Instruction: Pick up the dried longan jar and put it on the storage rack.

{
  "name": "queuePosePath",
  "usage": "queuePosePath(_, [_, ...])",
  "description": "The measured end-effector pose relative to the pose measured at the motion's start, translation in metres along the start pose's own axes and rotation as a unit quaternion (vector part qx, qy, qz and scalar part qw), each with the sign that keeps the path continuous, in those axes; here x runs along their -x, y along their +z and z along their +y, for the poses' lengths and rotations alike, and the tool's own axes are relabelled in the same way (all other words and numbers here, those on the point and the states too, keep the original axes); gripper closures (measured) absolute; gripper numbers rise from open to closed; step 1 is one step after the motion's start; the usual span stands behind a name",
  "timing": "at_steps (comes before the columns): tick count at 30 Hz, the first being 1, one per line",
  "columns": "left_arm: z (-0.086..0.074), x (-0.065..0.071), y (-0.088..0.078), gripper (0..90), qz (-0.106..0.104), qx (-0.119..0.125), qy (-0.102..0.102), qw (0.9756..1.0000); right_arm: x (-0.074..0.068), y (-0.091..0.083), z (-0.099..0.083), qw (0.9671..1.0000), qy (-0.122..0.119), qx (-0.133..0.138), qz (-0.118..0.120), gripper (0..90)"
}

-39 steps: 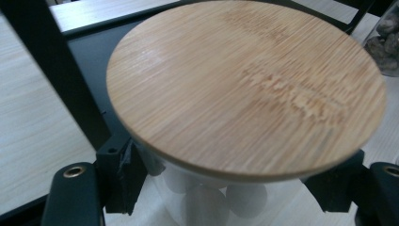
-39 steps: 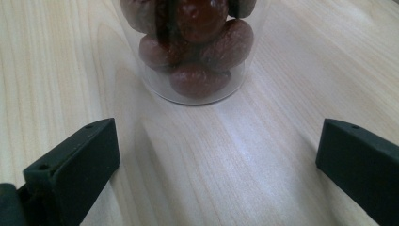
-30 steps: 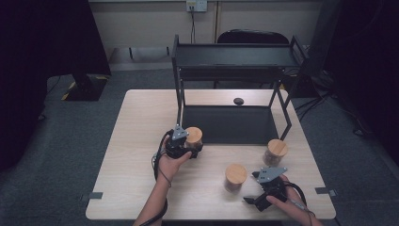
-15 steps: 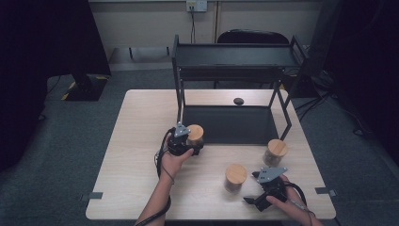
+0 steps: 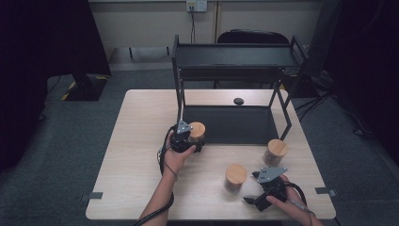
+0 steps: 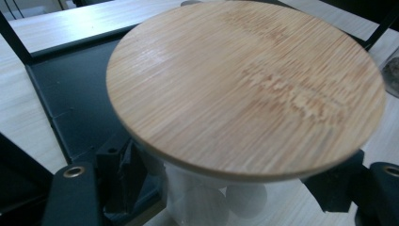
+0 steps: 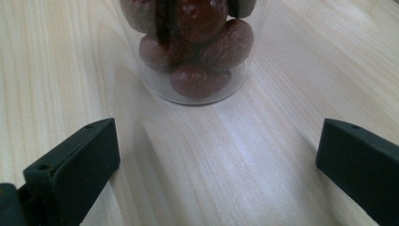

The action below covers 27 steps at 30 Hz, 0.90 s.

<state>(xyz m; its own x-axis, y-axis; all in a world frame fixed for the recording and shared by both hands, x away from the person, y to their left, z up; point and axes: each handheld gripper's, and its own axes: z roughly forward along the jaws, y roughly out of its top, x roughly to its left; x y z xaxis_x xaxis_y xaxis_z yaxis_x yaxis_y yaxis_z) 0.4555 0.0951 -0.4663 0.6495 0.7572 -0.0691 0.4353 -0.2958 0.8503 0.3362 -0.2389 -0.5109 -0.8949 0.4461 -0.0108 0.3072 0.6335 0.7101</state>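
The left gripper holds a glass jar with a bamboo lid at the centre-left of the high view, just at the front edge of the black rack's lower tray. It should be kept upright and carried level onto the tray, clear of the rack's post. The right gripper, lower right, rests on the surface with jaws wide and holding nothing, facing a jar of brown fruit.
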Motion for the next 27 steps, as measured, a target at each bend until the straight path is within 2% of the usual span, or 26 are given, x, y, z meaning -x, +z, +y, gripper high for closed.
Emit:
queuePosePath(4, [0.001,0.002,0.000,25.8,-0.001,0.004,-0.008,1.0000,0.000,0.000,0.000,1.0000,0.000,0.000,0.000,0.0])
queuePosePath(12, [0.003,0.009,0.004,25.8,-0.010,0.003,-0.003,0.9999,0.000,0.000,0.000,1.0000,0.000,0.000,0.000,0.0])
queuePosePath(15, [0.004,0.010,0.005,25.8,-0.008,0.005,-0.012,0.9999,0.000,0.000,0.000,1.0000,0.000,0.000,0.000,0.0])
queuePosePath(18, [0.005,0.011,0.004,25.8,-0.010,0.003,-0.007,0.9999,0.000,0.000,0.000,1.0000,0.000,0.000,0.000,0.0])
queuePosePath(27, [0.010,0.015,0.008,25.8,-0.015,0.006,-0.010,0.9998,0.000,0.000,0.000,1.0000,0.000,0.000,0.000,0.0])
